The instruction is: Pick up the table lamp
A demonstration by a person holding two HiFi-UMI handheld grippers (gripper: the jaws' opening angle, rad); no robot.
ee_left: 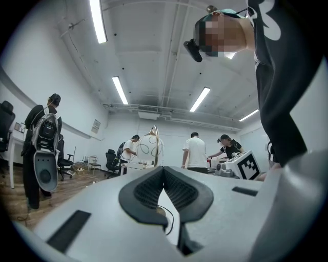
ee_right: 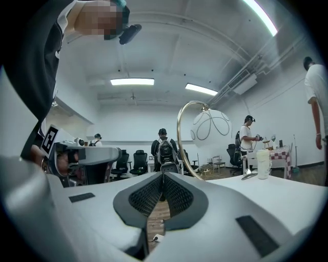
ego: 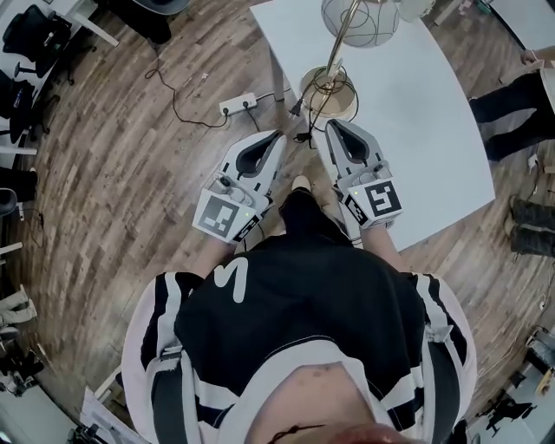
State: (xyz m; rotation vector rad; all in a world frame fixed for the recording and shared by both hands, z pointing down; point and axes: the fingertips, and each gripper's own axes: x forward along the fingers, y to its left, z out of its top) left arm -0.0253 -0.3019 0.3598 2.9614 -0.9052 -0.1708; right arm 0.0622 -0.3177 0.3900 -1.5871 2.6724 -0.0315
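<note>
Both grippers are held level, side by side, ahead of the person's torso (ego: 303, 286), marker cubes up. Left gripper (ego: 279, 135): jaws clenched, pads met at the tip, nothing between them. Right gripper (ego: 330, 127): jaws clenched too, nothing gripped.

Lamp (ego: 329, 84) is not held. It is stood on the near corner of the white table (ego: 416, 147), just ahead of the 2 gripper tips and apart from both. Its round base (ego: 345, 106) is set close to the table edge. A brass stem (ego: 341, 43) is arched up from it to a globe shade (ego: 360, 22) of wire loops.

In the right gripper view the stem is seen curving up above the closed jaws, with the shade to its right. In the left gripper view the lamp is seen farther off, above the jaw tip.

A power strip (ego: 237, 105) is laid on the wood floor (ego: 130, 156) left of the table. A white cup (ee_right: 263, 164) is stood farther along the table. Several people (ee_left: 195, 151) and office chairs (ee_right: 139, 158) are seen at the far end of the room.
</note>
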